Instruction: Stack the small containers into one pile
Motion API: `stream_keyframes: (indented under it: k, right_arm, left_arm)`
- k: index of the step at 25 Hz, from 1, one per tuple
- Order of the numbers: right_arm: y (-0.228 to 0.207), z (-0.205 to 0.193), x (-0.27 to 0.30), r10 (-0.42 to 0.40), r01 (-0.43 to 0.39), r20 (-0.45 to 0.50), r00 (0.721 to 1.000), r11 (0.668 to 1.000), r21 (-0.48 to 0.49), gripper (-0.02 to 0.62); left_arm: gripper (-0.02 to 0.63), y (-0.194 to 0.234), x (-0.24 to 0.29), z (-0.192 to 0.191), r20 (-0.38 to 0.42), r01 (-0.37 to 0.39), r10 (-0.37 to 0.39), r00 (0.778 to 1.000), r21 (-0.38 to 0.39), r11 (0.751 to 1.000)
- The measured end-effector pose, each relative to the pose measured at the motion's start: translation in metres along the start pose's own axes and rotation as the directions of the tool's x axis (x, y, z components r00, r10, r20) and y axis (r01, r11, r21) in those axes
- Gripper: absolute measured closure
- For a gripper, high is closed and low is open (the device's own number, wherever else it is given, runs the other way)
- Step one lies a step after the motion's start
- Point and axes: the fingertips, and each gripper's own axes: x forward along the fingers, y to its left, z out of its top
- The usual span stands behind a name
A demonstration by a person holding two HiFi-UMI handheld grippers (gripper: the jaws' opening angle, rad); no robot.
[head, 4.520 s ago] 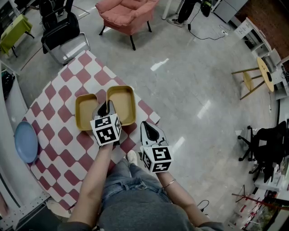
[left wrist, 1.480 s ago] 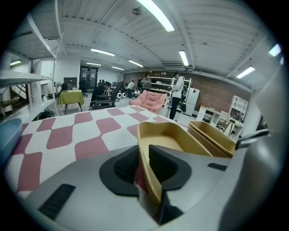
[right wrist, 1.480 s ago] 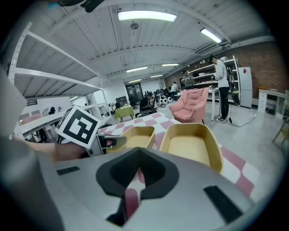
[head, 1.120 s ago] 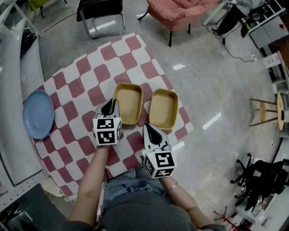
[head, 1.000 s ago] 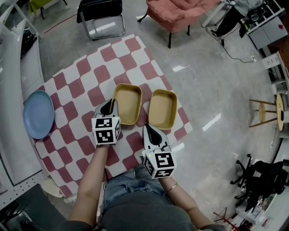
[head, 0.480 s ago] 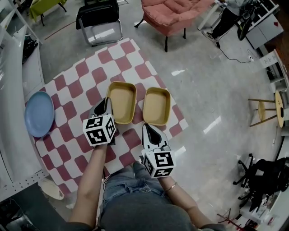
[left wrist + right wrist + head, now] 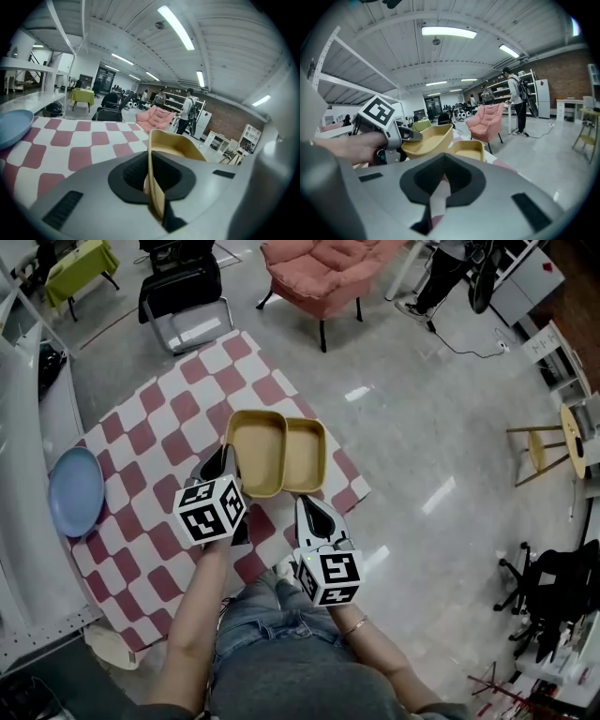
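The left hand-held gripper [image 7: 222,461] had just been closing and was clamped on the near rim of one yellow container [image 7: 255,452], the thin wall pinched between its pads. Half a second before, that container sat flat on the checked table [image 7: 141,427], apart from its twin; now it was lifted and tilted, and its far side overlapped the second container [image 7: 307,456], which lay on the cloth. The stacking therefore looked under way, with nesting still to do. The right hand-held gripper [image 7: 312,512] hung nearby, its jaws drawn together on nothing. A blue plate [image 7: 73,491] lay well off to the left.
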Motion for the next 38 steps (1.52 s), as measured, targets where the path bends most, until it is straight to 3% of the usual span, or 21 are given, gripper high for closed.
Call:
stream_keyframes:
  k: [7,16,29,38]
  right_arm:
    - [-0.039,0.009,-0.024,-0.080,0.078,0.049,0.996,0.996,0.030,0.584]
    - [-0.089,0.012,-0.038,-0.140,0.138,0.068,0.988,0.990,0.027,0.584]
    - [-0.101,0.001,-0.029,-0.123,0.122,0.029,0.992,0.992,0.028,0.584]
    - [-0.097,-0.003,-0.017,-0.104,0.104,0.011,0.994,0.994,0.029,0.584]
  left_arm:
    - [0.578,-0.064,0.016,-0.005,-0.030,0.083,-0.083,0.996,0.011,0.996]
    - [0.578,-0.110,0.040,-0.018,-0.037,0.078,-0.076,0.996,0.054,0.996]
    - [0.578,-0.098,0.050,-0.033,-0.065,-0.011,0.016,0.998,0.074,0.997]
    - [0.577,-0.086,0.055,-0.047,-0.083,-0.029,0.036,0.996,0.076,0.997]
